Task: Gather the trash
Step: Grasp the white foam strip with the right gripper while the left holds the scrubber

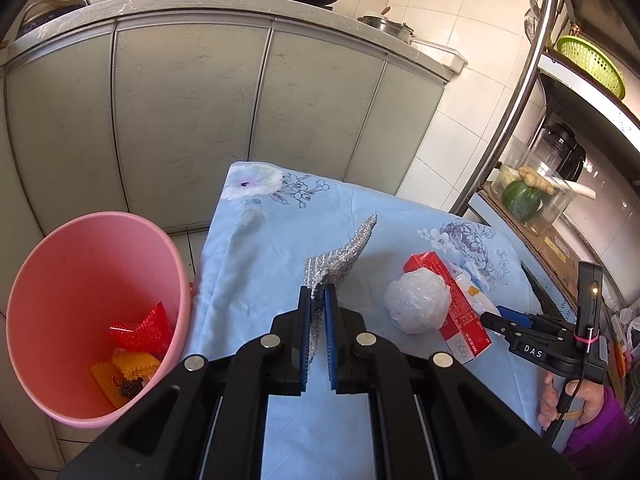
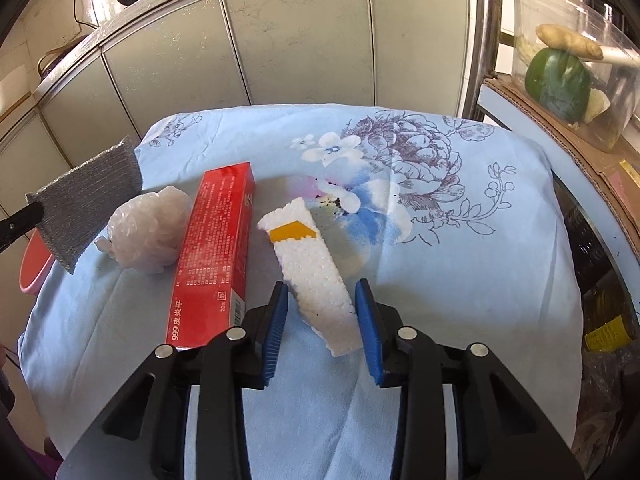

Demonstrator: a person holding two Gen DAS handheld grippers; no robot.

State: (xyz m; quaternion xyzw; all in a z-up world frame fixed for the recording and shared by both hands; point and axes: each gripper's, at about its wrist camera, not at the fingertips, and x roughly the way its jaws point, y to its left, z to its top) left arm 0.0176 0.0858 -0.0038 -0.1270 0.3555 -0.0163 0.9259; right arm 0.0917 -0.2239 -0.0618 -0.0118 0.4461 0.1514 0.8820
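Observation:
My left gripper (image 1: 319,296) is shut on a silver scouring cloth (image 1: 344,256) and holds it above the blue floral tablecloth (image 1: 260,260); the cloth also shows in the right wrist view (image 2: 86,204). A pink bin (image 1: 80,256) with red and orange scraps stands on the floor to the left. My right gripper (image 2: 322,300) is open, its jaws on either side of a white foam piece (image 2: 310,264) with a yellow patch. A red box (image 2: 216,256) and a crumpled plastic bag (image 2: 146,234) lie to its left.
Grey kitchen cabinets (image 1: 180,120) stand behind the table, with pans on the counter. A metal shelf (image 1: 532,92) at the right holds a clear container with vegetables (image 2: 560,76) on a cardboard box. A green basket (image 1: 592,64) sits higher up.

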